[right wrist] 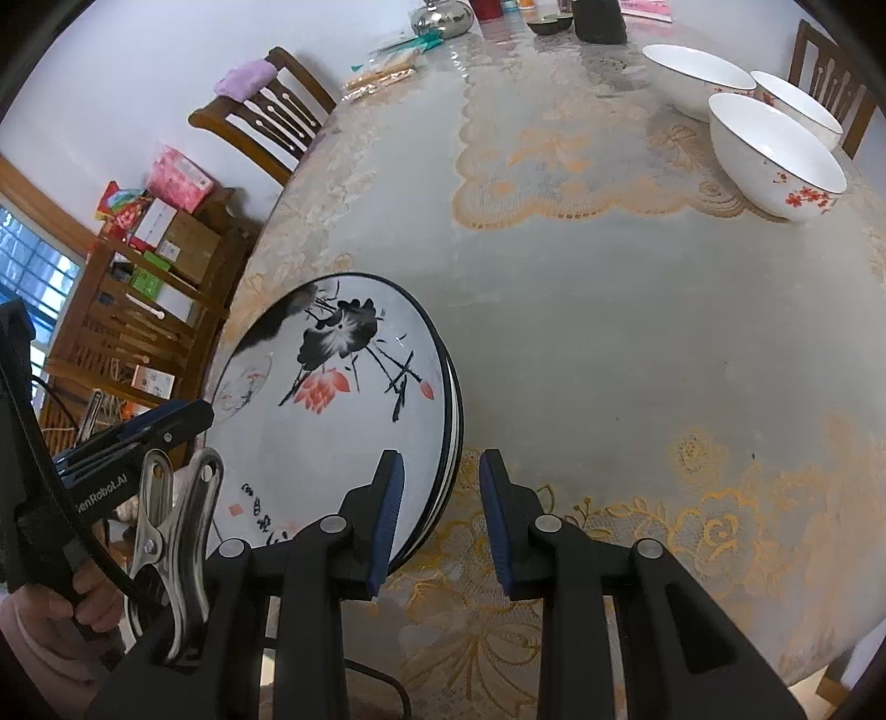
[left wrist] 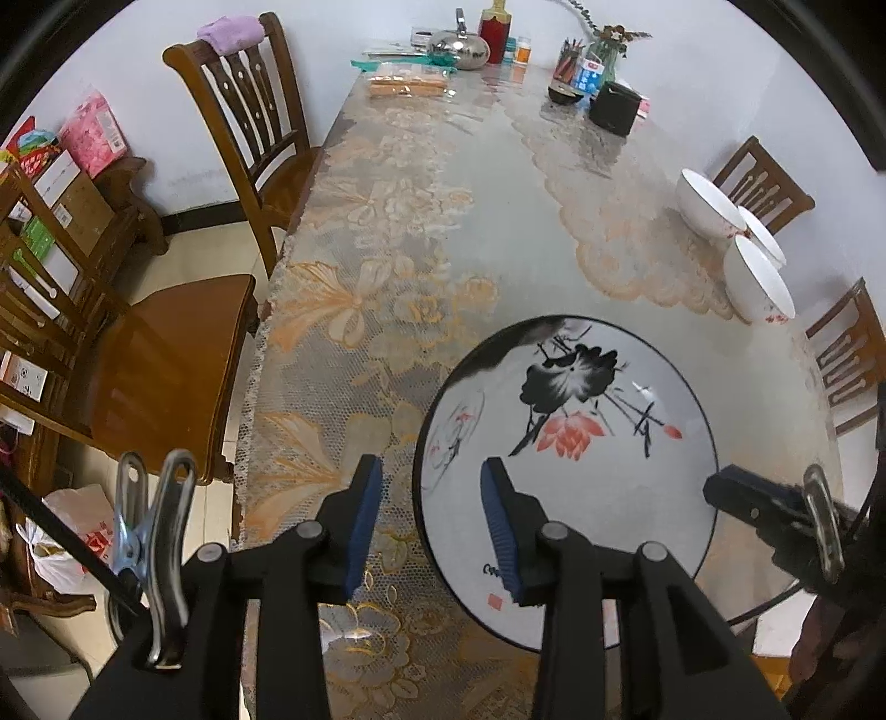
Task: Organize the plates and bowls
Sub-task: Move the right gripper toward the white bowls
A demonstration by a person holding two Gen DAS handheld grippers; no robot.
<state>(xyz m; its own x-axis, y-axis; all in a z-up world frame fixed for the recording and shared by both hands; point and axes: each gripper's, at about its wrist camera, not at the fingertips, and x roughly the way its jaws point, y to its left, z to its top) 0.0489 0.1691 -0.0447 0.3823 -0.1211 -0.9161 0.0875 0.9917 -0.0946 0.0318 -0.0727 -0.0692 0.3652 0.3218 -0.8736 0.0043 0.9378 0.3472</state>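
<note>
A stack of white plates [left wrist: 581, 498] with ink lotus painting and black rims lies on the table's near end; it also shows in the right wrist view [right wrist: 332, 432]. My left gripper [left wrist: 432, 520] is open, its jaws straddling the stack's left rim. My right gripper [right wrist: 440, 515] is open, its jaws straddling the stack's right rim; it also shows at the plate's right edge in the left wrist view [left wrist: 742, 493]. Three white bowls with red flowers [left wrist: 742, 249] stand close together at the table's right side, also in the right wrist view [right wrist: 775, 155].
The table [left wrist: 432, 232] has a lace cloth under clear cover. At its far end stand a steel kettle [left wrist: 459, 50], a red jar, a black container [left wrist: 614, 108] and a pencil cup. Wooden chairs [left wrist: 243, 122] stand on both sides. A shelf with boxes [left wrist: 50, 221] stands left.
</note>
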